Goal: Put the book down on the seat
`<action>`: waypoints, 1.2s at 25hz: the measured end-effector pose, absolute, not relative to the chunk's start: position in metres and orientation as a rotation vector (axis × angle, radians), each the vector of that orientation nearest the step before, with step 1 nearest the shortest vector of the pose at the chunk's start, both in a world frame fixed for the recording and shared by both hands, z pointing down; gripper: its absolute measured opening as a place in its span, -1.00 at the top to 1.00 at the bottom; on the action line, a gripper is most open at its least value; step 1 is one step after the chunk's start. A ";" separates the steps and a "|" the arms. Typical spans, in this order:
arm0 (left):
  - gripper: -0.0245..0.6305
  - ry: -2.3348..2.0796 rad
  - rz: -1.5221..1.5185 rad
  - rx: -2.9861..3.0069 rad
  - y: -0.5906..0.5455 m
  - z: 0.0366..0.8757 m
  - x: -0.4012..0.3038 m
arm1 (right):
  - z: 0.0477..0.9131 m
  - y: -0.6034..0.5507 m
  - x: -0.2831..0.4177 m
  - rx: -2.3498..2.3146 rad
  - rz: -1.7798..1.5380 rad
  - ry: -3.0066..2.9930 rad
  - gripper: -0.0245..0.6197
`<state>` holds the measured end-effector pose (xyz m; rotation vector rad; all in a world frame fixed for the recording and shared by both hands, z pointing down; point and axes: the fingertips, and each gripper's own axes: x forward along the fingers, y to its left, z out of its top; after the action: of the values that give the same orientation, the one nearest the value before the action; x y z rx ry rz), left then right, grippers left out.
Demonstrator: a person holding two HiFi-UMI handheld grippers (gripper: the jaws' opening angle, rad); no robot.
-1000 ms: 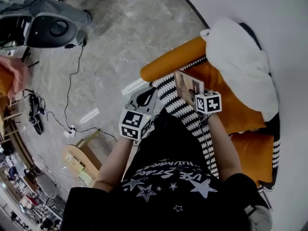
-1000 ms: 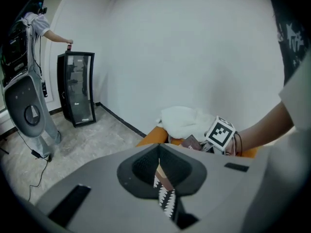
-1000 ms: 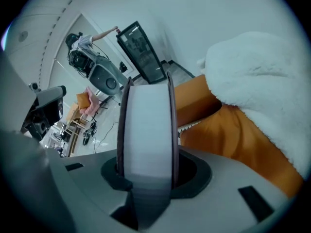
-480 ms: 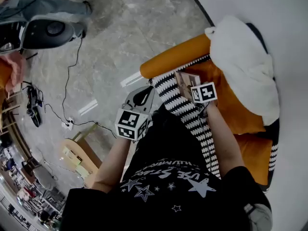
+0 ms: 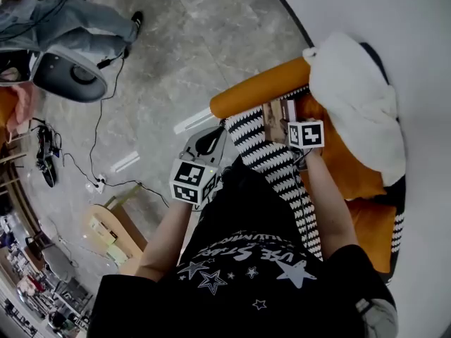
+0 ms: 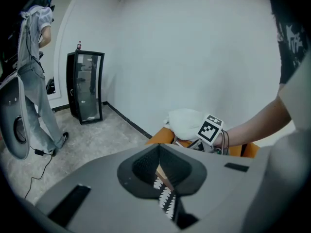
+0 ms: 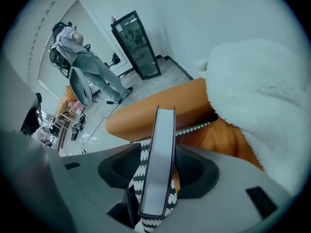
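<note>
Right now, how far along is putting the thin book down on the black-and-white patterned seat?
Done: the thin dark-covered book is at the black-and-white patterned seat, beside the orange bolster. In hand: the right gripper's jaws have just been opening; the book stands on edge between them, a gap showing at one pad. Left: it is not lying flat, and the gripper has yet to pull clear.

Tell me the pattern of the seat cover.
Seat cover: black with white scallop rows, clearest in head view.

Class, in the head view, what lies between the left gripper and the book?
In the head view, a stretch of the black-and-white patterned seat cover lies between the left gripper and the thin brown-covered book.
</note>
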<state>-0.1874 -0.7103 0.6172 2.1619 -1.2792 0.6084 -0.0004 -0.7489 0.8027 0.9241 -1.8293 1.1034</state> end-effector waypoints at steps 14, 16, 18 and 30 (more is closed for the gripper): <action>0.90 -1.273 0.507 2.321 -0.681 0.567 -0.211 | 0.721 -0.705 -0.015 1.149 1.050 -1.880 0.27; 0.90 -1.266 0.492 2.339 -0.671 0.558 -0.212 | 0.707 -0.696 -0.019 1.171 1.044 -1.895 0.27; 0.90 -1.258 0.479 2.359 -0.657 0.549 -0.214 | 0.692 -0.685 -0.025 1.196 1.041 -1.912 0.27; 0.90 -1.169 0.425 2.476 -0.570 0.517 -0.226 | 0.621 -0.611 -0.039 1.433 0.979 -2.035 0.30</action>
<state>-0.2265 -0.5703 0.5171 2.4765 -1.1692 0.4252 -0.0389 -0.6109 0.6208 1.4330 -2.0353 0.9791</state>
